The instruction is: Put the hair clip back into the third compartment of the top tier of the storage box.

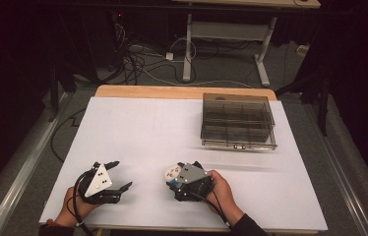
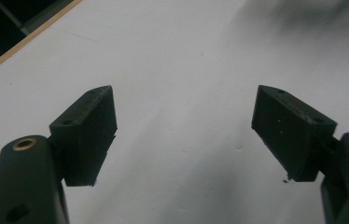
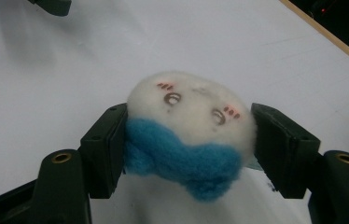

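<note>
A small white felt doll [image 3: 196,112] with a blue scarf and a stitched face sits between the pads of my right gripper [image 3: 189,140], which is shut on it. In the high view the doll [image 1: 173,172] shows at the tip of the right gripper [image 1: 178,178], low over the white table near its front edge. My left gripper [image 1: 119,174] rests at the front left with its jaws wide apart. The left gripper [image 2: 184,135] has just bare white table between its fingers [image 2: 88,135].
A clear smoky plastic box [image 1: 238,121] with several compartments stands at the back right of the white table [image 1: 147,128]. A wooden edge [image 1: 182,91] runs along the far side. Beyond it are cables and a desk frame [image 1: 188,44] on the floor.
</note>
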Demonstrator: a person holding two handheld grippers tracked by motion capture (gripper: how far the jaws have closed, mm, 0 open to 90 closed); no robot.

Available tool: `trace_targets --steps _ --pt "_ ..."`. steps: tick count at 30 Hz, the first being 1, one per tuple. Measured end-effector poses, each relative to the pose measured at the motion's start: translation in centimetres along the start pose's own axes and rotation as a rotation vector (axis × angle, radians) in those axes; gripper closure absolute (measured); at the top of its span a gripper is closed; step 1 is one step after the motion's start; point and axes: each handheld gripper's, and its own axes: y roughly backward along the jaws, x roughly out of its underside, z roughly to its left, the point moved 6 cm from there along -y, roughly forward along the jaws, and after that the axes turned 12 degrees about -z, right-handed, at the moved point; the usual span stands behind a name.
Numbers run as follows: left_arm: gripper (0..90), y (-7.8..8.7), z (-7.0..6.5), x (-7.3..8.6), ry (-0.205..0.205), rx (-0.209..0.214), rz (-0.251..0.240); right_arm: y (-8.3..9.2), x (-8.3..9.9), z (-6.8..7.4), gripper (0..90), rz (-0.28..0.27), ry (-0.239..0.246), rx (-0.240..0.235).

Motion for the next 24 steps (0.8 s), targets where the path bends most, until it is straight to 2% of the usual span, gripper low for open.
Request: trace_targets --steps 13,24 --pt "21.2 0.1 0.1 0.0 -0.001 -0.002 -0.005 1.5 -0.8 -0.9 32.1 -0.030 0.004 0.019" --pt "21.2 0.2 0.1 -0.1 -0.003 -0.005 -0.007 3.5 -1.4 -2.0 32.3 -0.058 0.012 0.043"
